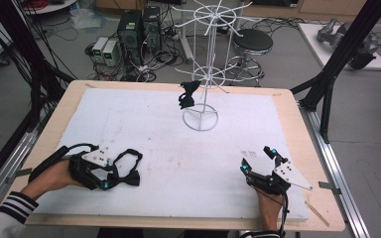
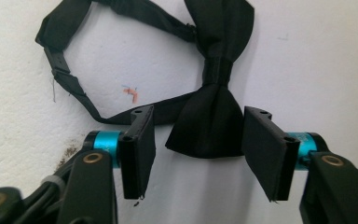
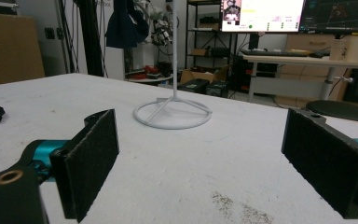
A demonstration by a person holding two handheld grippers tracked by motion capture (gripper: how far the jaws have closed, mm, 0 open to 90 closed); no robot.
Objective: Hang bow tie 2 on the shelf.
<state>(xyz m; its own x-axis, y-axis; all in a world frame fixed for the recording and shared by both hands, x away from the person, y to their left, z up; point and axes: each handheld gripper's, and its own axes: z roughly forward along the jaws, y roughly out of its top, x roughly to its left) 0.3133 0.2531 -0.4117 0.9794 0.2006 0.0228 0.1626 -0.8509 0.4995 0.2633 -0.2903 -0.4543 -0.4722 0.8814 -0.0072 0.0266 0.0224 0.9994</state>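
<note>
Your left gripper (image 1: pixel 110 178) is down on the white pad (image 1: pixel 178 148) at the near left of the desk (image 1: pixel 287 99), pointing to the right at the bow tie (image 1: pixel 126 176). In the left gripper view the bow tie (image 2: pixel 209 116) lies flat on the pad, its near wing sitting between your 2 jaws, with the knot and the far wing beyond them. The jaws stand apart on either side of that wing: a strip of white pad shows between each pad and the cloth, so nothing is clamped yet. The left pad (image 2: pixel 142 149) lies over the strap where it runs in toward the knot; I cannot tell whether it touches it. The strap loops away from the knot to the upper left in that view and comes back round, with its clasp on the far left of the loop.

Your right gripper (image 1: pixel 260 166) rests at the near right of the desk, well apart from the bow tie, pointing toward the far side. In the right gripper view its jaws are spread wide with bare pad between them, holding nothing.

The white wire rack (image 1: pixel 201 94) stands at the far middle of the pad, its ring base (image 3: pixel 172 114) straight ahead of your right gripper. A 2nd bow tie (image 1: pixel 187 94) hangs from 1 of its lower arms, just left of the pole.
</note>
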